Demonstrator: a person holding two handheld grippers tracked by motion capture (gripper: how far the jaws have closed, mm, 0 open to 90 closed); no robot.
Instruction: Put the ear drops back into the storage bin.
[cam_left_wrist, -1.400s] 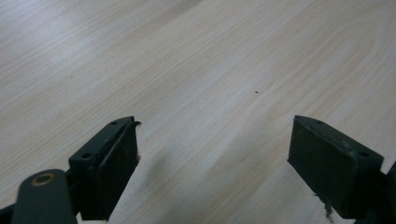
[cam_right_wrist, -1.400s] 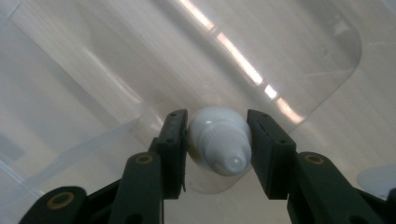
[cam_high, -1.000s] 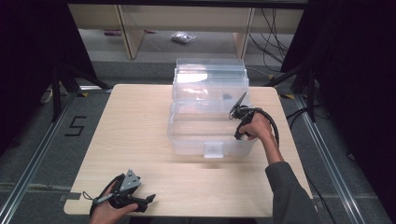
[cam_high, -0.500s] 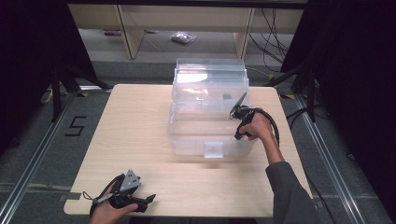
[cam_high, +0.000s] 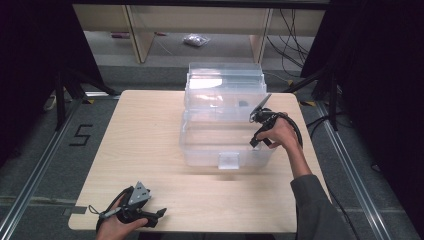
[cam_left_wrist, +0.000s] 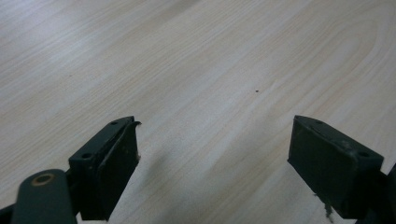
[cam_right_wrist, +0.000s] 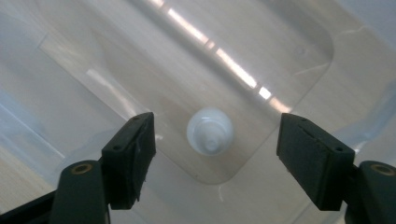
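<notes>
Right gripper (cam_right_wrist: 212, 154) hangs released over the clear bin (cam_high: 200, 150), jaws straddling a small white bottle (cam_right_wrist: 210, 130) lying on the bin floor, apparently aligned for a pick. Left gripper (cam_left_wrist: 215, 163) rests released on the surface (cam_high: 150, 130), parked clear.

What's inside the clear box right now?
A small white bottle stands on the bottom of the clear box, between the right tool's open jaws. Glare on the plastic hides the rest of the inside.

Pale wood-grain table (cam_high: 150, 130); a clear plastic box (cam_high: 225, 125) at frame centre holding a small white bottle (cam_right_wrist: 210, 129); both grippers' jaws black; grey sleeve (cam_high: 315, 210) lower right.
</notes>
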